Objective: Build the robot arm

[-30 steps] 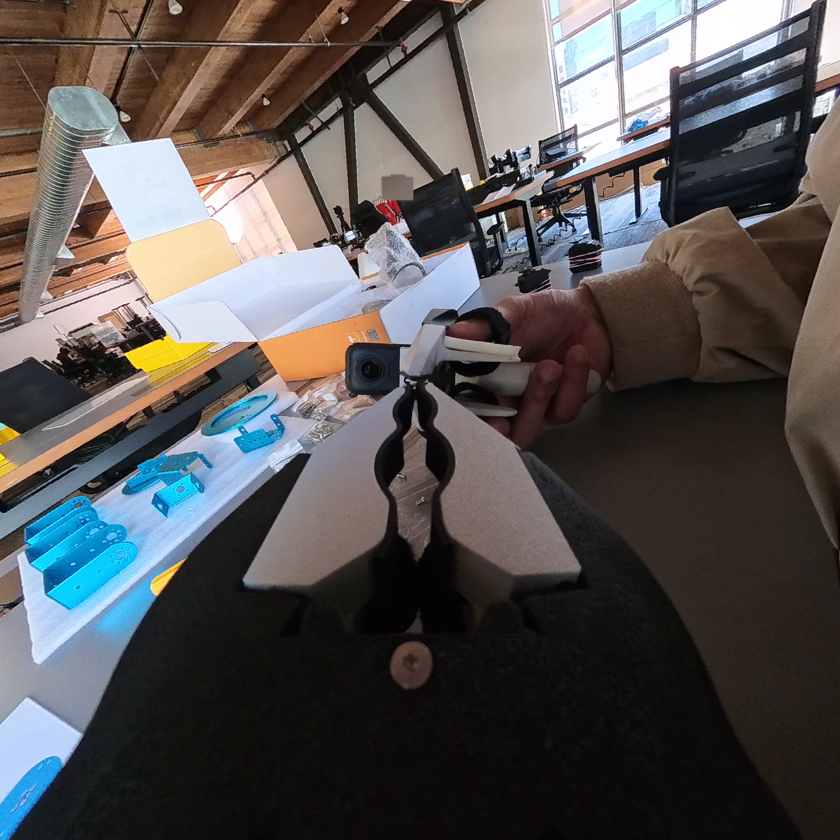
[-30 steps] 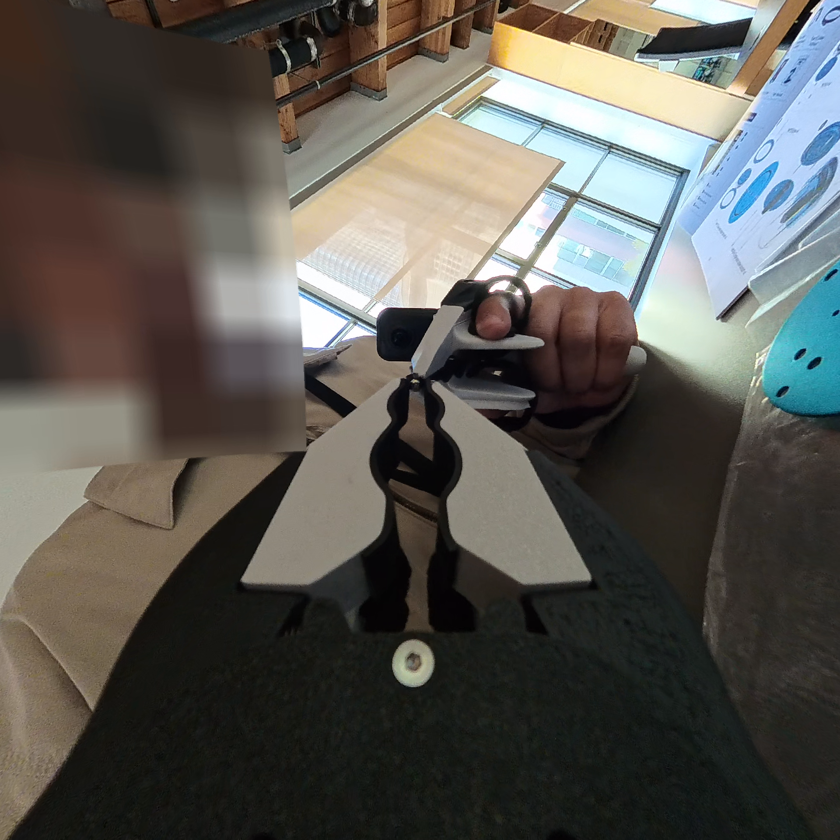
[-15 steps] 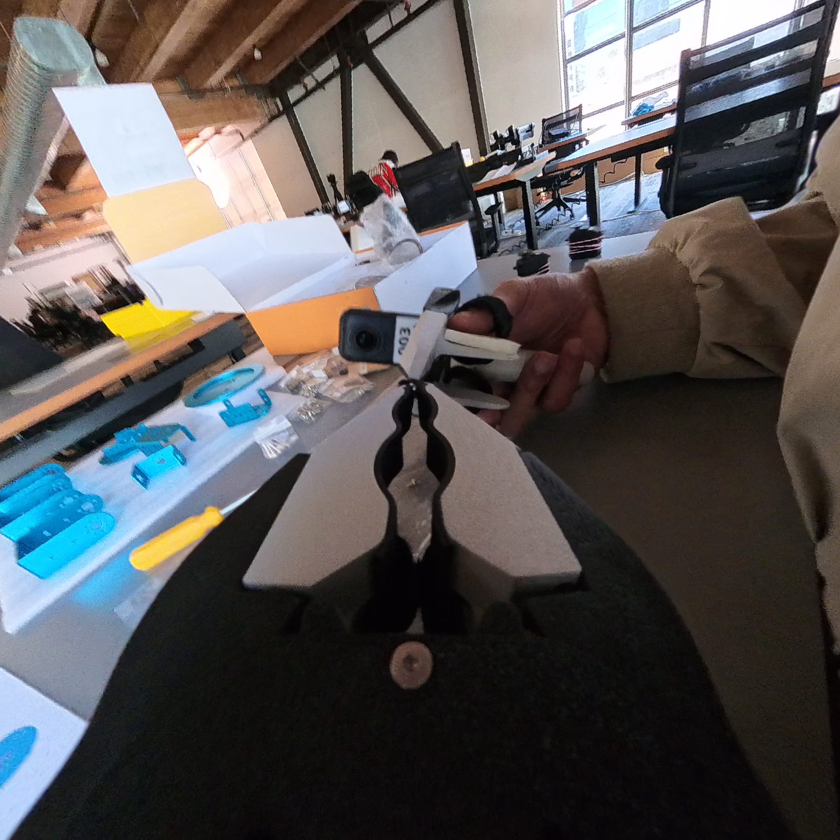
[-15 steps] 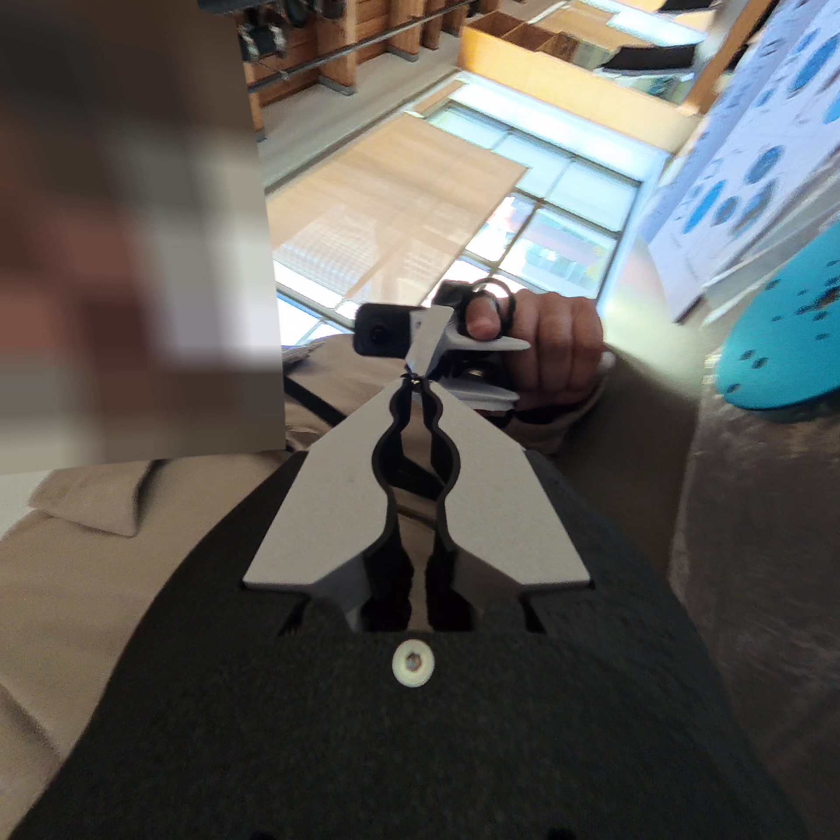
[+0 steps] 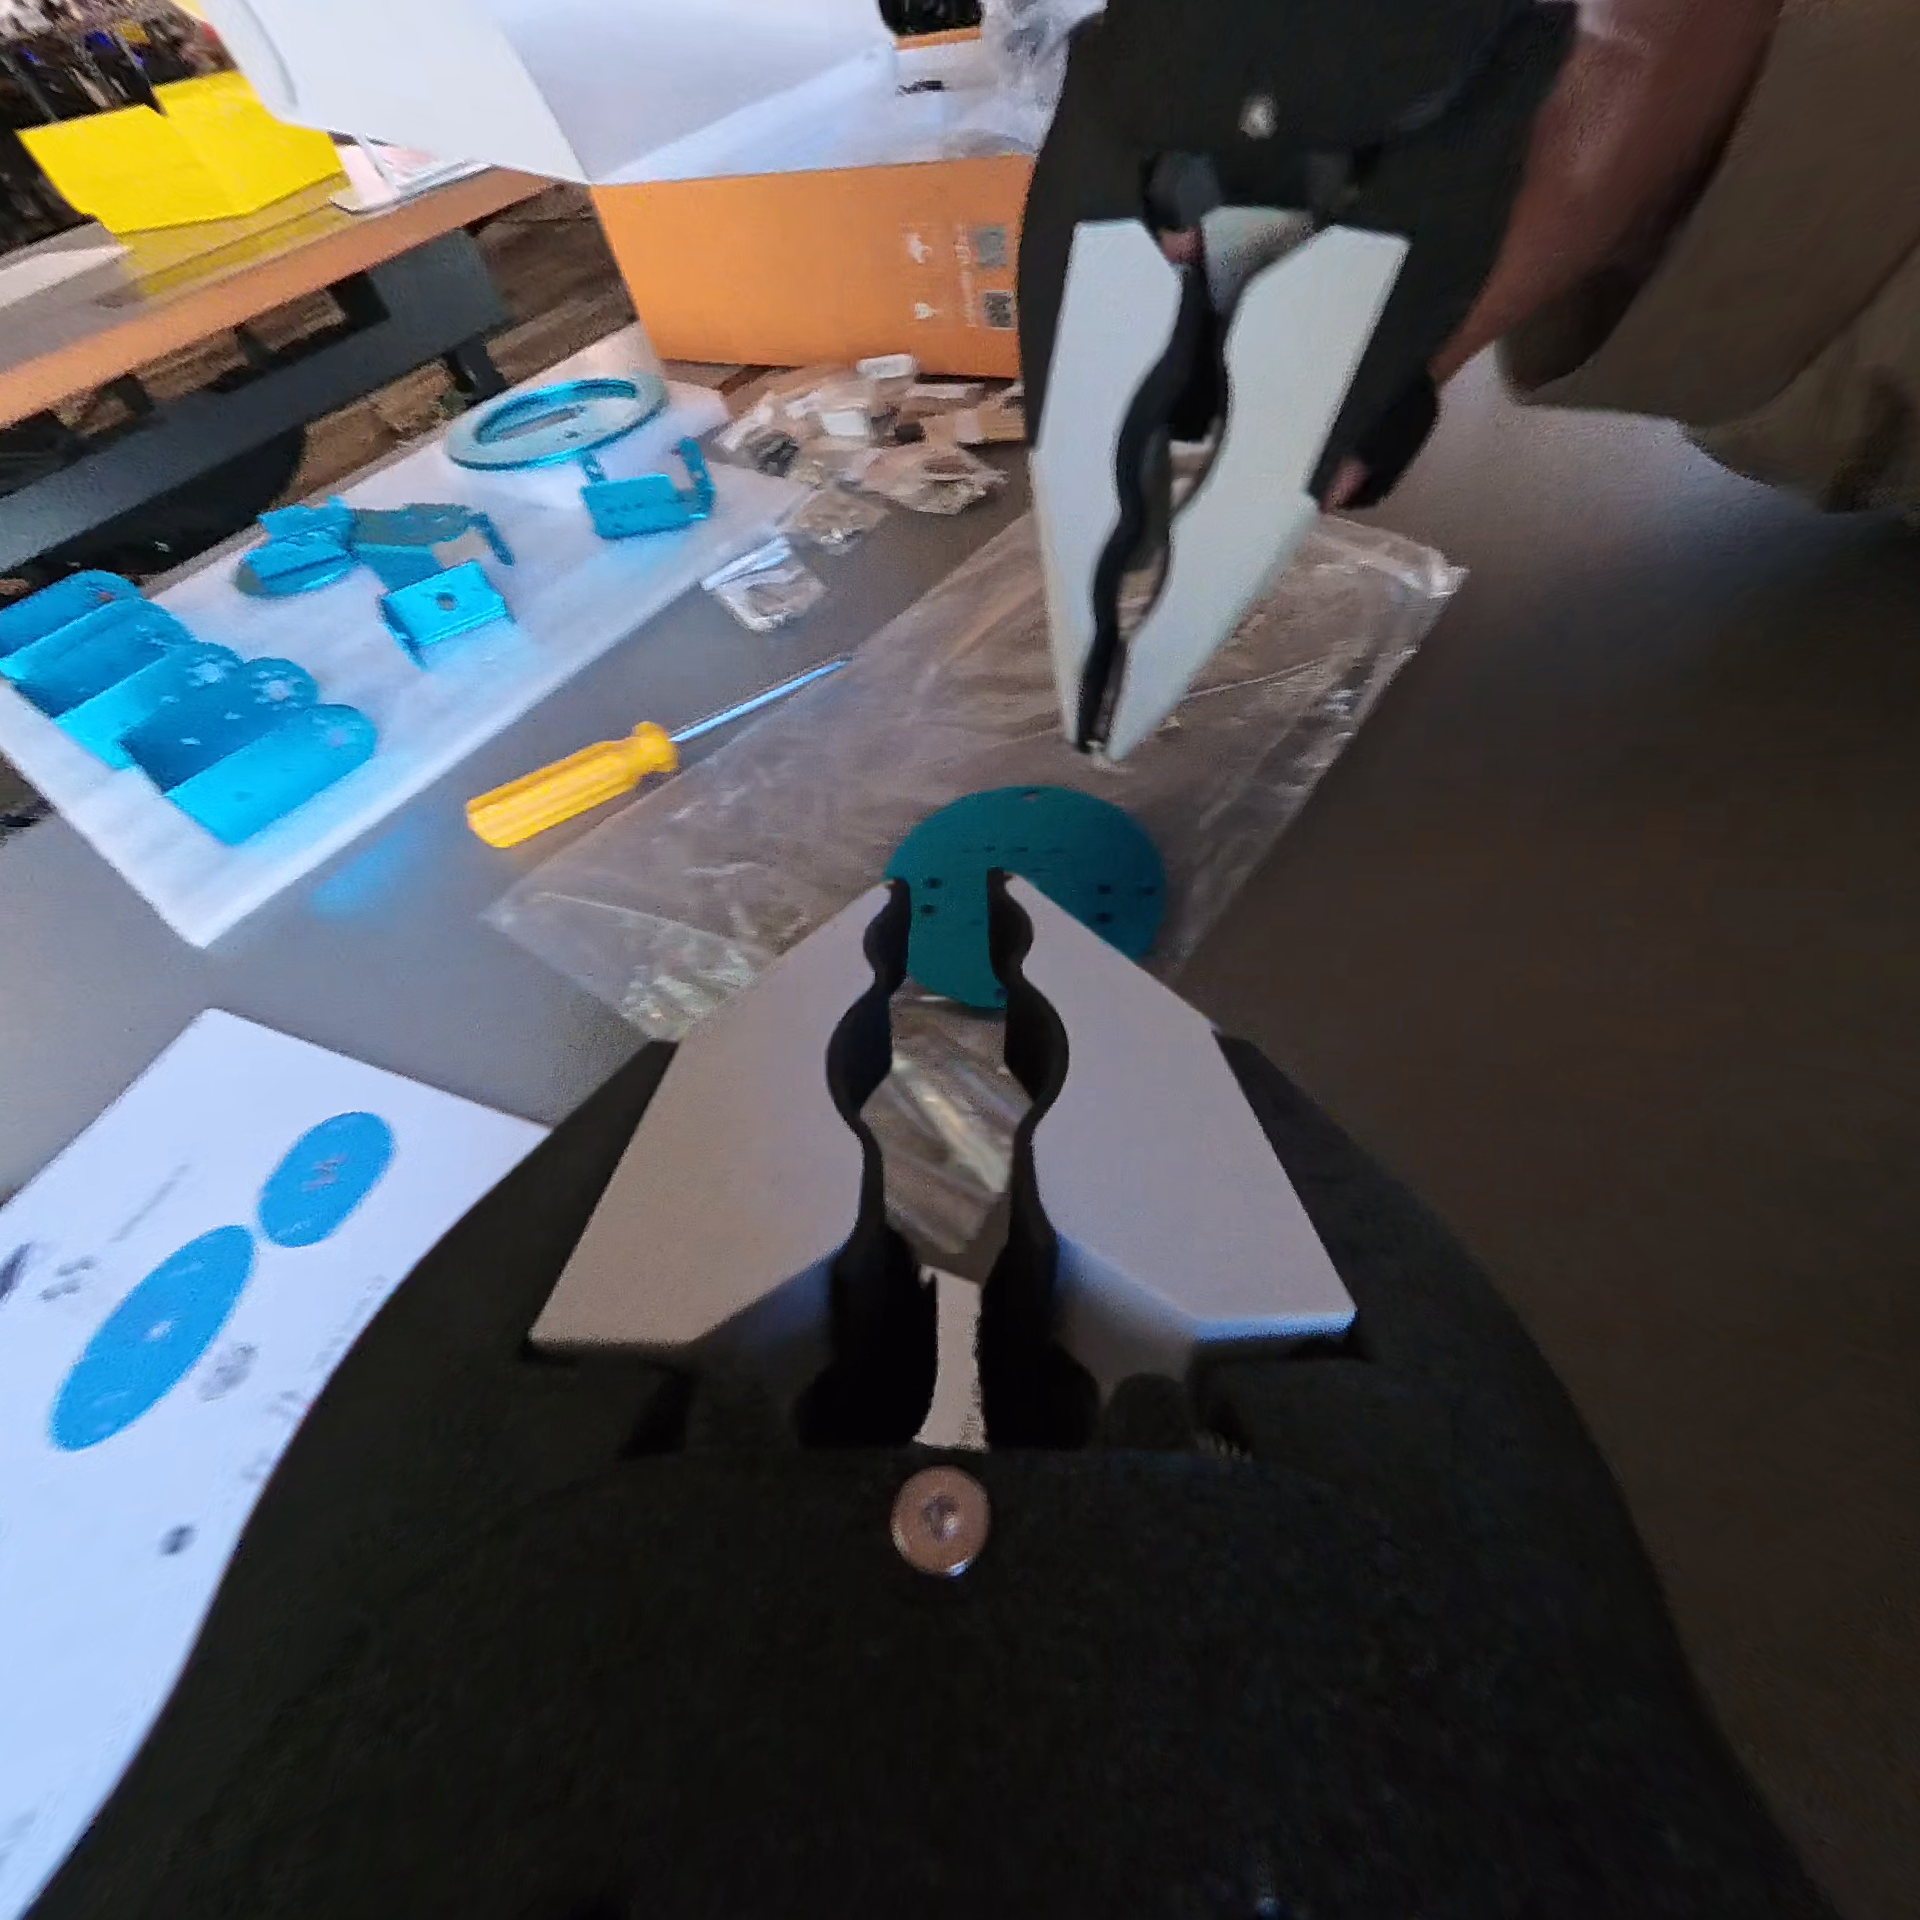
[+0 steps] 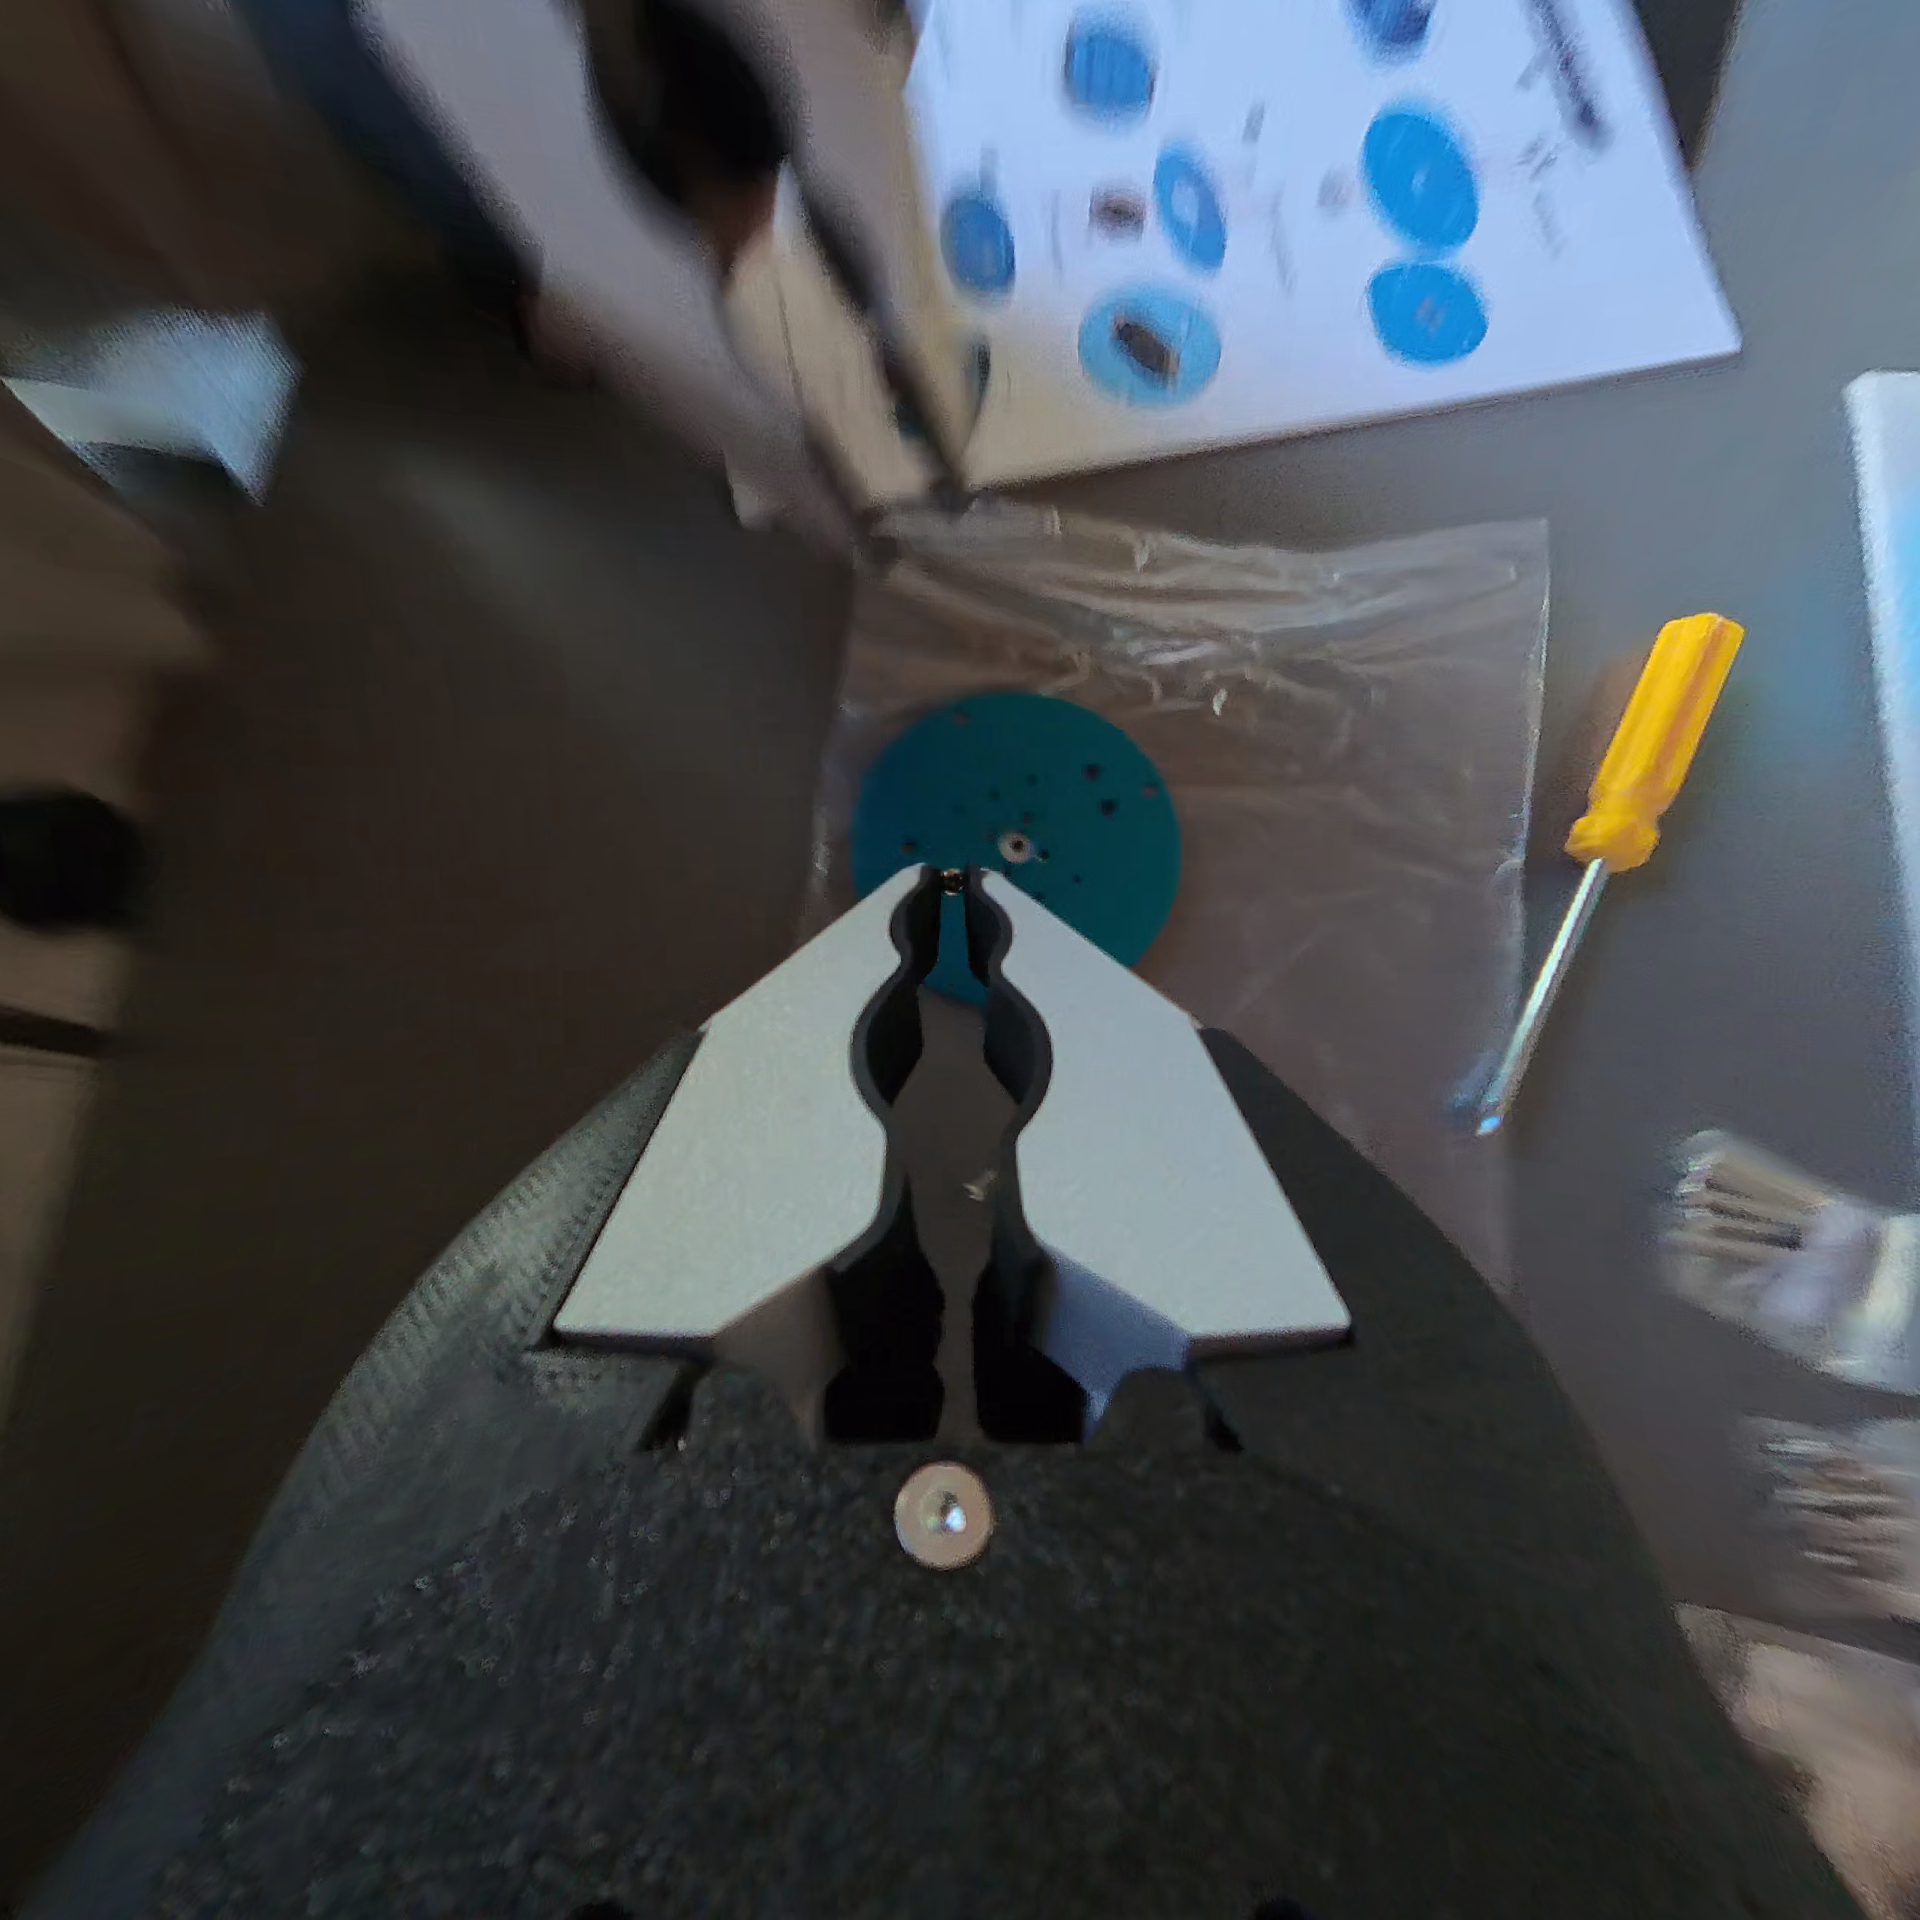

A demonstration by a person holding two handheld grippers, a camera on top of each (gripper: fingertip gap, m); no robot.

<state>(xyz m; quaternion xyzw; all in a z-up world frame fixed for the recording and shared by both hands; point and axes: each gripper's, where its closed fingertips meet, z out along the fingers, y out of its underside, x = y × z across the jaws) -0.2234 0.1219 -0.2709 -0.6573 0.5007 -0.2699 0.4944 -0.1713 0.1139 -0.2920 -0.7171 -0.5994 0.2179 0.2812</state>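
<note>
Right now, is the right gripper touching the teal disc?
Apart. The left wrist view shows the right gripper above the teal disc, with clear bag showing between them.

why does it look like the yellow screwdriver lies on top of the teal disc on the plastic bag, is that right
Not quite. The yellow screwdriver lies beside the teal disc, apart from it, at the edge of the plastic bag. The right wrist view shows the gap.

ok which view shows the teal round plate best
The right wrist view: the teal round plate shows nearly whole from above on the clear plastic bag, holes visible, only its near edge hidden behind the right gripper. In the left wrist view the plate is lower, at a slant, partly hidden by the left gripper.
</note>
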